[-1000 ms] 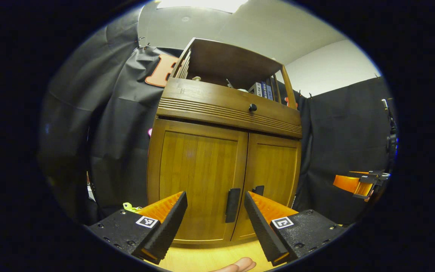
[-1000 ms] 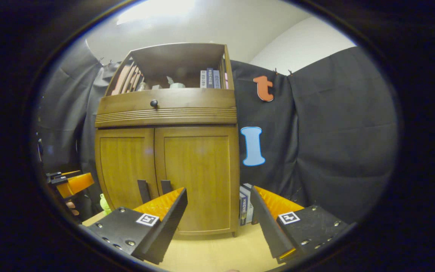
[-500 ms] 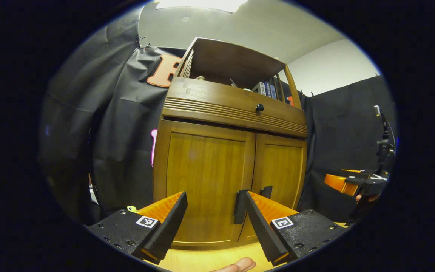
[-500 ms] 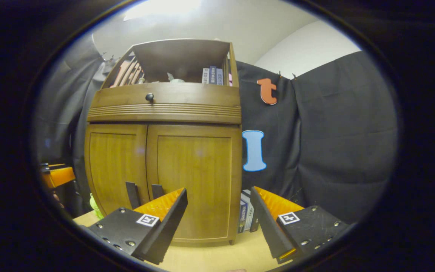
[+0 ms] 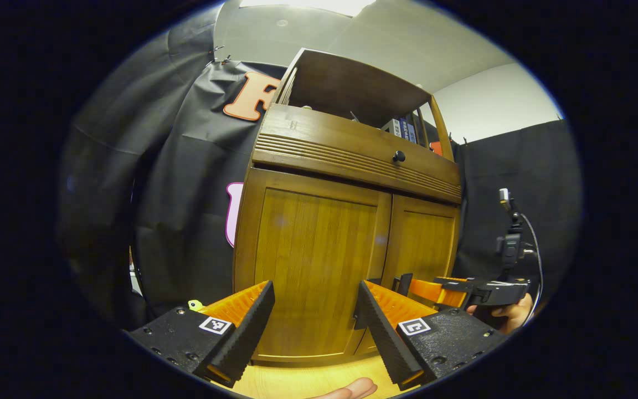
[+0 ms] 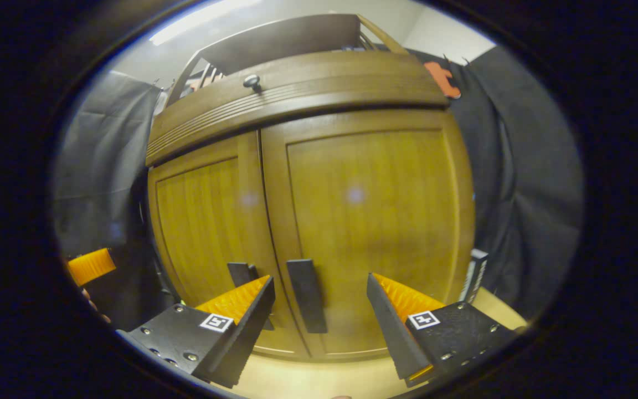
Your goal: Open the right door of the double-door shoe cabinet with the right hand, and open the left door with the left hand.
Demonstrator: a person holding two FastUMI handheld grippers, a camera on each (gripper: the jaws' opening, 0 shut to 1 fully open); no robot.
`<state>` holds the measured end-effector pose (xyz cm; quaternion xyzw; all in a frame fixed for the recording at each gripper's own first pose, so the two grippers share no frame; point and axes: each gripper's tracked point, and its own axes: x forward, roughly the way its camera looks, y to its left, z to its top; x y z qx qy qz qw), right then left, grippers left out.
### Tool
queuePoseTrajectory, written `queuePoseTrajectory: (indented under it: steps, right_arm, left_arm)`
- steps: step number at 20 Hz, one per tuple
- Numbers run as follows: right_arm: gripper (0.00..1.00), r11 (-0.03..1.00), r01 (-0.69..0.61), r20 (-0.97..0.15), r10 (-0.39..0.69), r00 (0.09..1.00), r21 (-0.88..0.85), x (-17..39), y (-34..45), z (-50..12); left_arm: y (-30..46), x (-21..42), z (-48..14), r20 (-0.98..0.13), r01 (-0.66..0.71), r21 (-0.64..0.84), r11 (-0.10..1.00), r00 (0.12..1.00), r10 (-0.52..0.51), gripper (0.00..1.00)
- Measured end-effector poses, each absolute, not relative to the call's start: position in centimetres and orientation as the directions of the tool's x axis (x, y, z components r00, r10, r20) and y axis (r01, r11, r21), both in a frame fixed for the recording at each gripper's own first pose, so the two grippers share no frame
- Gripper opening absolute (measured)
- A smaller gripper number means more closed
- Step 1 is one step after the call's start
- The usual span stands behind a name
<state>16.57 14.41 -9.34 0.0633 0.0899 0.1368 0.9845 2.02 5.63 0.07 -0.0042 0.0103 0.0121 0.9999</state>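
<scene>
The shoe cabinet [image 6: 319, 183] stands on a pale wooden floor [image 6: 308, 377] against the black cloth wall, and both of its lower doors are closed. In the right gripper view the right door [image 6: 369, 221] is close ahead, its dark vertical handle [image 6: 307, 295] low on the panel beside the centre seam; the left door [image 6: 208, 221] carries a matching handle [image 6: 241, 272] just left of that seam, partly hidden behind the near finger. The right gripper [image 6: 319, 318] has its fingers spread wide apart — the right door's handle sits in the gap between them but farther off, touched by neither.

In the left gripper view the left door [image 5: 313, 260] faces the camera, and the left gripper [image 5: 314, 324] also stands open, holding nothing. Its right finger [image 5: 385, 327] covers most of the left door's handle, so whether it touches cannot be told. To the right in that view the right gripper [image 5: 435, 289] reaches in by the right door's handle [image 5: 405, 284], with the hand [image 5: 510, 311] that holds it farther right.

Above the doors runs a ribbed drawer front with a small dark knob [image 5: 399, 156], and over it an open shelf with books [image 5: 405, 128]. A fingertip [image 5: 349, 389] shows at the bottom edge, over the floor.
</scene>
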Motion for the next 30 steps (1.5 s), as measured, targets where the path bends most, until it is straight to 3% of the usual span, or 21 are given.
queuePoseTrajectory:
  steps: [1, 2, 3, 4, 5, 8, 15, 16, 19, 21, 22, 23, 24, 26, 28, 30]
  right_arm:
    - [1.00, 0.962, -0.242, -0.161, 0.260, 0.952, 0.127, 17.2, 14.4, -9.2]
    - [1.00, 0.967, -0.235, -0.154, 0.248, 0.956, 0.100, 17.9, 14.7, -9.2]
    - [0.96, 0.966, -0.247, -0.150, 0.257, 0.955, 0.080, 18.5, 15.5, -9.4]
    - [1.00, 0.961, -0.270, -0.150, 0.277, 0.949, 0.067, 18.8, 16.2, -9.9]
    - [0.83, 0.957, -0.284, -0.158, 0.289, 0.944, 0.055, 19.4, 16.9, -10.6]
    - [0.31, 0.956, -0.293, -0.164, 0.288, 0.943, -0.008, 19.7, 17.5, -11.3]
    - [0.27, 0.912, -0.411, -0.157, 0.405, 0.901, -0.003, 18.1, 17.9, -9.9]
    - [0.27, 0.909, -0.416, -0.156, 0.410, 0.899, -0.010, 18.1, 17.8, -9.6]
    - [0.27, 0.894, -0.447, -0.153, 0.444, 0.883, 0.011, 18.3, 18.1, -9.4]
    - [0.27, 0.887, -0.462, -0.155, 0.459, 0.875, 0.014, 18.3, 18.2, -9.5]
    - [0.27, 0.883, -0.470, -0.149, 0.467, 0.872, 0.014, 18.7, 18.3, -9.3]
    - [0.17, 0.880, -0.475, -0.148, 0.473, 0.869, 0.023, 17.9, 17.9, -8.9]
    - [0.17, 0.874, -0.485, -0.148, 0.484, 0.863, 0.027, 17.8, 17.9, -8.6]
    - [0.17, 0.864, -0.501, -0.139, 0.502, 0.854, 0.046, 17.4, 17.6, -8.1]
    - [0.17, 0.859, -0.509, -0.131, 0.512, 0.849, 0.058, 16.8, 17.0, -7.9]
    - [0.17, 0.856, -0.513, -0.126, 0.517, 0.847, 0.059, 15.8, 15.8, -7.4]
  left_arm:
    - [5.5, 2.0, -0.1, -0.024, -0.021, -0.008, 1.000, 0.999, 0.021, 0.94]
    - [5.5, 2.1, 0.0, -0.025, -0.020, -0.006, 1.000, 0.999, 0.020, 0.88]
    - [5.3, 2.2, 0.0, -0.025, -0.018, -0.005, 1.000, 1.000, 0.018, 0.88]
    - [5.2, 2.2, 0.0, -0.023, -0.013, -0.007, 1.000, 1.000, 0.013, 0.89]
    - [5.2, 2.0, 0.1, -0.020, -0.011, -0.010, 1.000, 1.000, 0.011, 0.94]
    - [5.4, 2.2, -0.2, -0.027, -0.019, -0.015, 1.000, 0.999, 0.019, 0.94]
    - [4.7, 3.2, -1.7, -0.067, -0.042, -0.012, 0.999, 0.997, 0.041, 0.94]
    - [4.5, 3.2, -1.8, -0.069, -0.048, -0.010, 0.999, 0.997, 0.047, 0.89]
    - [3.0, 2.8, -2.1, -0.067, -0.051, 0.001, 0.999, 0.996, 0.051, 0.88]
    - [1.6, 2.6, -2.1, -0.059, -0.033, 0.015, 0.999, 0.998, 0.034, 0.94]
    - [0.9, 2.3, -2.1, -0.055, -0.027, 0.022, 0.999, 0.998, 0.029, 0.89]
    - [0.3, 2.0, -2.1, -0.048, -0.025, 0.030, 0.999, 0.998, 0.027, 0.89]
    - [-0.2, 1.8, -1.9, -0.040, -0.027, 0.041, 0.999, 0.999, 0.029, 0.94]
    - [-1.0, 1.4, -1.6, -0.020, -0.033, 0.057, 0.998, 0.999, 0.034, 0.94]
    - [-1.8, 1.0, -1.9, -0.012, -0.031, 0.063, 0.997, 0.999, 0.032, 0.88]
    - [-2.7, 0.8, -2.3, -0.018, -0.017, 0.063, 0.998, 1.000, 0.018, 0.94]
